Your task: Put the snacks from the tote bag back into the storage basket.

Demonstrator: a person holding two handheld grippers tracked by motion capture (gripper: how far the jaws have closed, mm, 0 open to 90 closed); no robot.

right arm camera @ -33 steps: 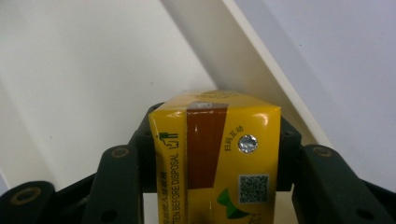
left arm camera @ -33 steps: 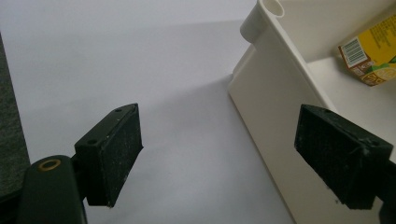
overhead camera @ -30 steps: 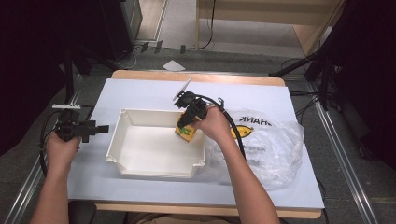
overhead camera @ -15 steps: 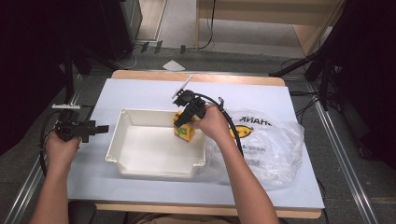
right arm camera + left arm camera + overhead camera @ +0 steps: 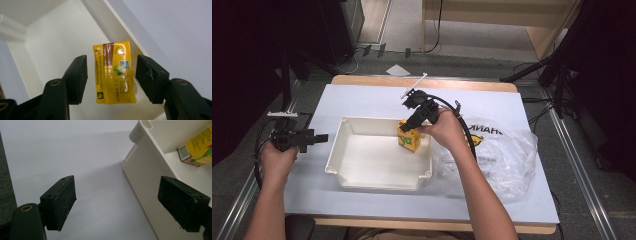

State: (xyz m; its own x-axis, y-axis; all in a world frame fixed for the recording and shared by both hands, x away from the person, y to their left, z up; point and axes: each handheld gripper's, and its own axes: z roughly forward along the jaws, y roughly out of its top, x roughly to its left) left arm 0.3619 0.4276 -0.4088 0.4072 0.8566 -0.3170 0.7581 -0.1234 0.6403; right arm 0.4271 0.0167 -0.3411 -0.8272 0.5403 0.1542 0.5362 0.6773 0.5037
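Note:
A yellow juice carton (image 5: 408, 138) stands in the far right corner of a white plastic tray (image 5: 337, 150). My right gripper (image 5: 408, 125) hangs just above it, pointing down. In the right gripper view the jaws have just been opening; the carton (image 5: 115, 75) lies between and below them with a gap on each side, over the tray (image 5: 50, 50). My left gripper (image 5: 323, 137) rests open on the table left of the tray. In the left gripper view its pads (image 5: 61, 202) stand wide beside the tray wall (image 5: 150, 170), with the carton (image 5: 197, 152) farther in.
A crumpled clear plastic bag (image 5: 499, 155) with black lettering lies right of the tray, under my right forearm. The pale blue table cover (image 5: 362, 102) ends at a wooden edge. A cable (image 5: 462, 120) trails from the right gripper.
The right gripper has risen slightly off the carton and its jaws have widened. The carton stays standing in the tray corner. The left hand has not moved.

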